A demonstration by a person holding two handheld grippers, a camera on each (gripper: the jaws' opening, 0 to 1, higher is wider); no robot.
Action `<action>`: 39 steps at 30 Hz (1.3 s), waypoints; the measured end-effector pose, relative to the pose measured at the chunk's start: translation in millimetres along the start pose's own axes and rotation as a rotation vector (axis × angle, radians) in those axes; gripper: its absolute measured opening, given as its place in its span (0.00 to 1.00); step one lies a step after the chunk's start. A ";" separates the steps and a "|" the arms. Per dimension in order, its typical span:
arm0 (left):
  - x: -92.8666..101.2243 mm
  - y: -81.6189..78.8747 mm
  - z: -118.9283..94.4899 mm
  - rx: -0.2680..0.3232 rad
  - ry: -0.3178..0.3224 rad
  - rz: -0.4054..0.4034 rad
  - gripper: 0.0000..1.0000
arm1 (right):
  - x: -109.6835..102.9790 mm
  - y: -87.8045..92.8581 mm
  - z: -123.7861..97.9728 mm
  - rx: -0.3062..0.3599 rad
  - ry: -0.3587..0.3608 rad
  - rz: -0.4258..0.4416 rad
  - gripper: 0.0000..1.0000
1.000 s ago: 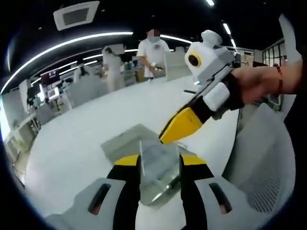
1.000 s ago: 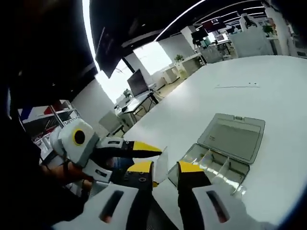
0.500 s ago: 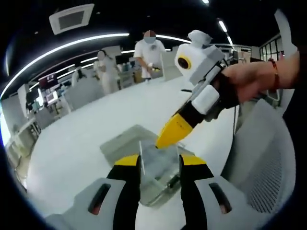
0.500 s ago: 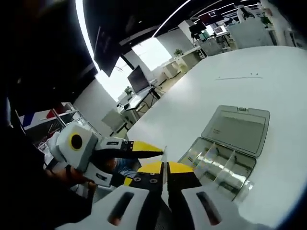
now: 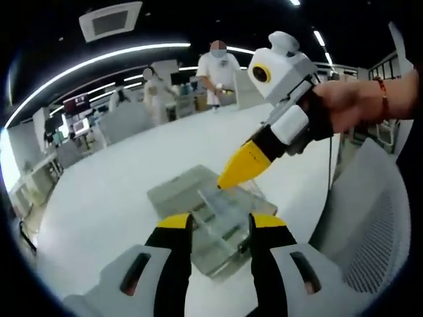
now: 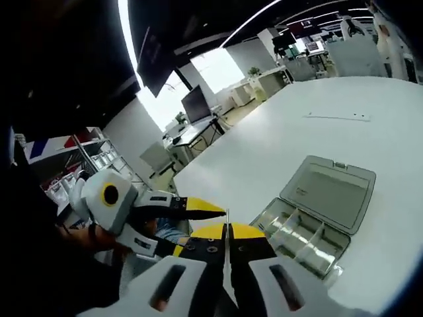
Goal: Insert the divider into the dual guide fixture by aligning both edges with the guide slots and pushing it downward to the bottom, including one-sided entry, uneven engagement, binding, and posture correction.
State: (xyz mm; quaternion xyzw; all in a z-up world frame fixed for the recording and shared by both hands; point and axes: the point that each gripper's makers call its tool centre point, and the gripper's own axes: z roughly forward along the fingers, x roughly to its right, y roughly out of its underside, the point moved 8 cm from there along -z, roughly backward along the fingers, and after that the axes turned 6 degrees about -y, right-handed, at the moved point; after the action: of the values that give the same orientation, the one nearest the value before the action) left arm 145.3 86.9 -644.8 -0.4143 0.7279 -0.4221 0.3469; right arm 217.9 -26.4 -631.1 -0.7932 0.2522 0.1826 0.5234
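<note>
- The left gripper [image 5: 218,228] is showing yellow jaw tips, black jaw arms and a white body at the bottom of the left gripper view.
- The right gripper [image 5: 223,181] is showing a yellow tip, black middle and white body in the upper right there.
- The clear fixture box [image 6: 316,210] is looking grey-tinted, lower right in the right gripper view.
- The divider [image 6: 227,228] is looking thin and pale between yellow tips.
- The table [image 6: 277,148] is appearing plain white.
- A hand [image 5: 344,109] is wearing a red wristband.
</note>
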 end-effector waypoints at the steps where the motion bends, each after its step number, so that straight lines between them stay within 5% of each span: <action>1: -0.8 1.0 -0.2 -0.003 -0.004 -0.004 0.33 | 0.4 -0.3 0.6 -0.003 0.002 -0.007 0.00; 8: -7.8 3.2 -1.6 0.007 0.007 -0.065 0.28 | -5.2 -1.7 4.4 -0.032 -0.028 -0.092 0.00; 10: -7.8 1.3 -1.0 0.021 0.039 -0.099 0.21 | -7.3 -2.8 4.5 -0.024 -0.042 -0.115 0.00; 20: -5.4 2.5 -0.4 0.064 0.164 -0.242 0.18 | -16.8 -4.5 2.5 -0.062 -0.115 -0.318 0.00; 39: -18.1 4.0 -6.4 0.139 0.289 -0.312 0.00 | -12.5 -9.5 -13.1 -0.125 -0.212 -0.355 0.00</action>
State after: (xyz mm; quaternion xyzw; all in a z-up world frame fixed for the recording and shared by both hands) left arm 146.2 106.4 -643.0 -0.4322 0.6664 -0.5746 0.1973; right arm 213.8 -32.8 -612.1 -0.8324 0.0403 0.1855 0.5207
